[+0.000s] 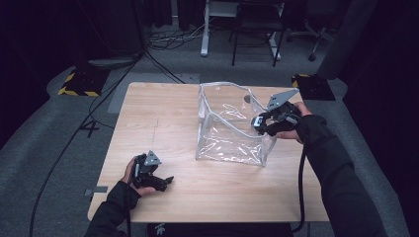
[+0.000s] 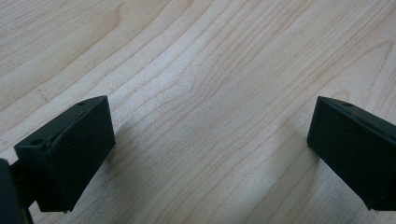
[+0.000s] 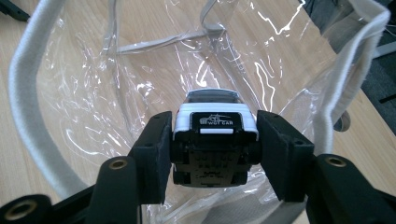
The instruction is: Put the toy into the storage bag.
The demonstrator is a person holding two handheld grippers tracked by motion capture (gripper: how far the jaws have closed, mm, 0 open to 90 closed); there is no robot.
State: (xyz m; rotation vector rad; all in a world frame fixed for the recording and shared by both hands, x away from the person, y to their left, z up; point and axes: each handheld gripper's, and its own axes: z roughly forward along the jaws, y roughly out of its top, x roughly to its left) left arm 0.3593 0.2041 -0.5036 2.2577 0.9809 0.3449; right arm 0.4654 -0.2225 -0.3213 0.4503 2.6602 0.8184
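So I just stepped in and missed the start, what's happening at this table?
A person works with a tool in each hand. The right tool is shut on a small white toy car, holding it at the open top of a clear plastic bag standing on the wooden table. The left tool is open and holds nothing, low over bare tabletop near the front left.

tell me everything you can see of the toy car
The toy car is small, with a white body, dark windows and a black underside that faces the right gripper view. A black label on it reads "WOT CAR". It looks like plastic. The right tool clamps it between both jaws, holding it over the open top of the clear bag, at the bag's right rim, off the table.
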